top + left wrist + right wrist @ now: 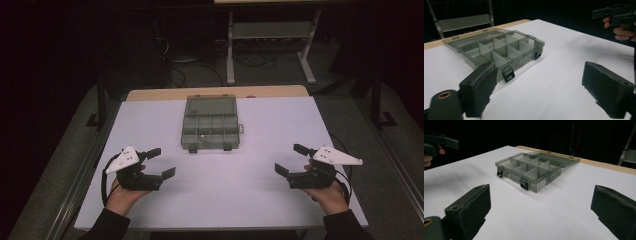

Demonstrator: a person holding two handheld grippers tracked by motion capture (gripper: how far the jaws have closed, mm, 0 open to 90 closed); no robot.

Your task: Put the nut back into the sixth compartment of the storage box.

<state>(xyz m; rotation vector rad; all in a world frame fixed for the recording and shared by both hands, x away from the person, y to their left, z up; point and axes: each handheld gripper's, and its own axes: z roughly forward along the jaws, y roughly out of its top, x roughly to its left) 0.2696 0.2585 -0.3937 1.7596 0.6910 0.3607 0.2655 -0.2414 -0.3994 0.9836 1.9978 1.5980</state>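
A smoky clear box point(210, 130) sits on the white table point(250, 190), near the middle of the far edge and a little left of centre. Its lid point(210, 105) is thrown fully back and lies flat toward the far edge, hinged along the box's far side. Two black latches point(192, 148) hang on the box's near wall. Thin dividers cut the tray into small compartments in two rows. In the high view one small pale item point(203, 136) lies in a near-row compartment left of centre; what it is cannot be told. The other compartments look bare in both gripper views.

The left gripper point(163, 162) is held above the near left part of the table with its jaws spread wide, nothing between them, pointing toward the middle. The right gripper point(291, 159) is above the near right part, jaws likewise wide apart and holding nothing, pointing inward. Both are well apart from the box, one on each side.
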